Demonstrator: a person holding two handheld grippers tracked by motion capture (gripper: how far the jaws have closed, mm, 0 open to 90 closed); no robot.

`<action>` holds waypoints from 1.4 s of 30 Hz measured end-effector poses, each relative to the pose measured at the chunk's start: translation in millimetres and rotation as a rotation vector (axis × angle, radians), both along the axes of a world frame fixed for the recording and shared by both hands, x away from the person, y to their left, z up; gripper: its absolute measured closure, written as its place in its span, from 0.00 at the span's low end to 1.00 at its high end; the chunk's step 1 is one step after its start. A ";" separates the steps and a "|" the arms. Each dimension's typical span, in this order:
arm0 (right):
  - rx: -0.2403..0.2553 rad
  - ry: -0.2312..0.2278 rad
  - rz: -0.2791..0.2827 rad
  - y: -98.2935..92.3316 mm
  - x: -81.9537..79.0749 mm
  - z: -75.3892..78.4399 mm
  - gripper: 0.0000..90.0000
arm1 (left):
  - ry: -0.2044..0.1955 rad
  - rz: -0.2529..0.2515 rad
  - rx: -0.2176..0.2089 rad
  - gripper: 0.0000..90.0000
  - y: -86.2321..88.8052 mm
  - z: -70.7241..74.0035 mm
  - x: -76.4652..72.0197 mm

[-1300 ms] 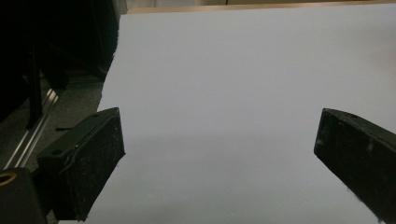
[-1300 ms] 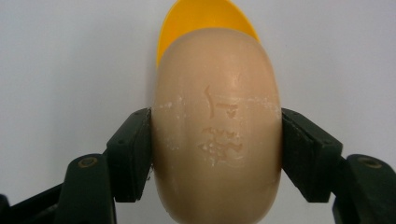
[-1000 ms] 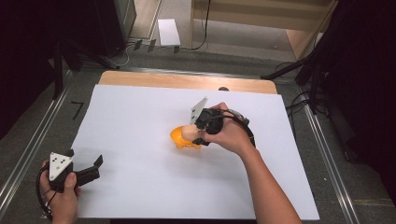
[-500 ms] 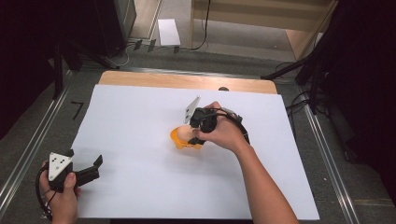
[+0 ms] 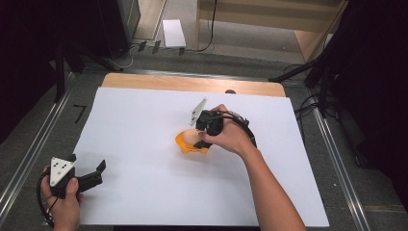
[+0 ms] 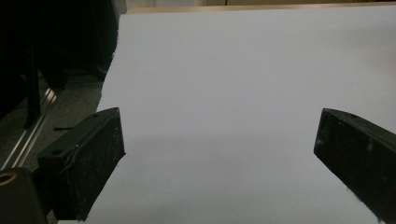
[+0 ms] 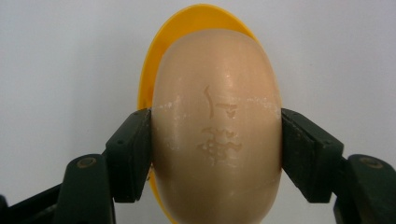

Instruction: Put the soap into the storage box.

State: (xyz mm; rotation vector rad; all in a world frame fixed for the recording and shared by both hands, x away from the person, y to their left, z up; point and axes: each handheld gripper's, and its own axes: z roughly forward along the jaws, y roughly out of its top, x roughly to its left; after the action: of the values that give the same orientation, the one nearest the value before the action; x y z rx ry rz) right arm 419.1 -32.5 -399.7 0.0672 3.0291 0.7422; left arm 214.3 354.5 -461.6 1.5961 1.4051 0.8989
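Right gripper (image 7: 215, 154) is clamped by both jaws on the flanks of a beige soap bar (image 7: 215, 126) lying over a yellow dish (image 5: 185, 141); grip is best kept level and centred; left gripper (image 6: 215, 158), well apart from the dish, is held open.

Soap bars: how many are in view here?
1. The beige soap bar sits over the yellow dish near the sheet's middle, clamped between the right gripper jaws. None visible elsewhere.
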 end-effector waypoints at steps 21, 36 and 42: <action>0.080 -0.007 -0.074 -25.8 -2.0 9.6 0.31 | -0.002 0.000 0.001 0.03 -0.1 0.0 -0.1; 0.120 -0.010 -0.298 -72.2 -11.8 1.9 0.00 | -0.001 0.005 0.005 0.03 -0.4 -0.1 -0.1; 0.149 0.013 -0.396 -94.0 -16.9 -4.8 0.00 | -0.001 0.006 0.006 0.03 -0.4 0.0 -0.1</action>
State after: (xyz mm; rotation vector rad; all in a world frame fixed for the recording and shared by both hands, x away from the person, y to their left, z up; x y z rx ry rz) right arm 402.2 -126.5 -404.6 0.6524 2.8256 0.9210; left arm 214.2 354.1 -461.6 1.5965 1.4080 0.9080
